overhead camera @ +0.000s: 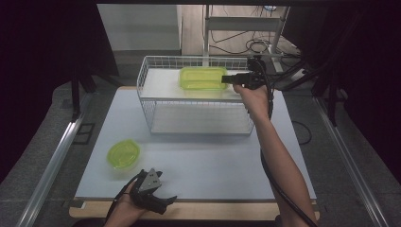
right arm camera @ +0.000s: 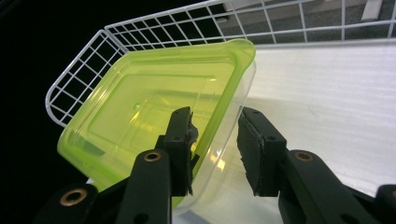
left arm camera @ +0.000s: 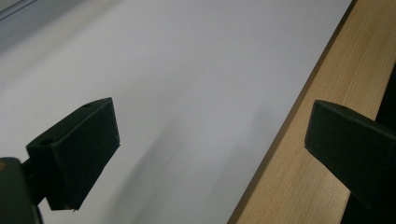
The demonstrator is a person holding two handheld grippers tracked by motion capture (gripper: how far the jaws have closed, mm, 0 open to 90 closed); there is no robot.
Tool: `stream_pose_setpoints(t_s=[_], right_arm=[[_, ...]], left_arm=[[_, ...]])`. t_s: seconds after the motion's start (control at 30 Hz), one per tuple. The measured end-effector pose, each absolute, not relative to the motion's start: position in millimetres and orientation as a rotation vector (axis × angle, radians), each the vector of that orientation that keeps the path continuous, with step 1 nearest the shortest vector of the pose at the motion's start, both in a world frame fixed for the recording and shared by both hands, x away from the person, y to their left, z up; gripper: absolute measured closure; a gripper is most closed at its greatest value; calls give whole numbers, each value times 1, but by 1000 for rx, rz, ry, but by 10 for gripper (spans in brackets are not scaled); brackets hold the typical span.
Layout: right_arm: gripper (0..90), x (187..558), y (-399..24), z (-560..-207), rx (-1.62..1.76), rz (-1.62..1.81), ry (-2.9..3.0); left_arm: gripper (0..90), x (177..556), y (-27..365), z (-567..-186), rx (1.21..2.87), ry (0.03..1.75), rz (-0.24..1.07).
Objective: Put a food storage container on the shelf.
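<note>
A rectangular green container (overhead camera: 203, 78) sits on the top shelf of a white wire rack (overhead camera: 147, 106). The right gripper (right arm camera: 214, 144) straddles the container's near wall (one jaw inside, one outside), its jaws partly apart and not pressing it. The left gripper (left arm camera: 210, 154), well in front of the rack, hangs wide open over the white mat (left arm camera: 187, 70).

A wire rack (overhead camera: 196, 94) stands at the table's (overhead camera: 213, 161) far edge. A lidded container (overhead camera: 203, 78) sits on its top shelf. A round container (overhead camera: 124, 153) lies near the front left corner.
</note>
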State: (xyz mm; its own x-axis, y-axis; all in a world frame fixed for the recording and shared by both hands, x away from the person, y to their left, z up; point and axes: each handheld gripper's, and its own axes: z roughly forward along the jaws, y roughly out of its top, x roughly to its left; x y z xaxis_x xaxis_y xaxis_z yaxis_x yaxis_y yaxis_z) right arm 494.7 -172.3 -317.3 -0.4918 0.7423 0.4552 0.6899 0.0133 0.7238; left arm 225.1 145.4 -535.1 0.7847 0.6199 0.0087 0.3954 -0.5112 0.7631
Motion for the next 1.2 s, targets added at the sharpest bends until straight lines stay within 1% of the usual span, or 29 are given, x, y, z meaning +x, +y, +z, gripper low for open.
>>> stream_pose_setpoints(t_s=[0.2, 0.5, 0.87, 1.2], right_arm=[[640, 496, -172, -317, 1568, 1519, 2192], [477, 490, -177, -308, 1530, 1548, 2176], [452, 492, -179, -317, 1553, 1561, 2195], [443, 493, -167, -322, 1545, 1561, 2220]], left_arm=[[30, 225, 145, -535, 2179, 749, 360], [31, 226, 146, -534, 2167, 760, 351], [31, 226, 146, -535, 2182, 759, 354], [31, 225, 145, -535, 2186, 757, 359]])
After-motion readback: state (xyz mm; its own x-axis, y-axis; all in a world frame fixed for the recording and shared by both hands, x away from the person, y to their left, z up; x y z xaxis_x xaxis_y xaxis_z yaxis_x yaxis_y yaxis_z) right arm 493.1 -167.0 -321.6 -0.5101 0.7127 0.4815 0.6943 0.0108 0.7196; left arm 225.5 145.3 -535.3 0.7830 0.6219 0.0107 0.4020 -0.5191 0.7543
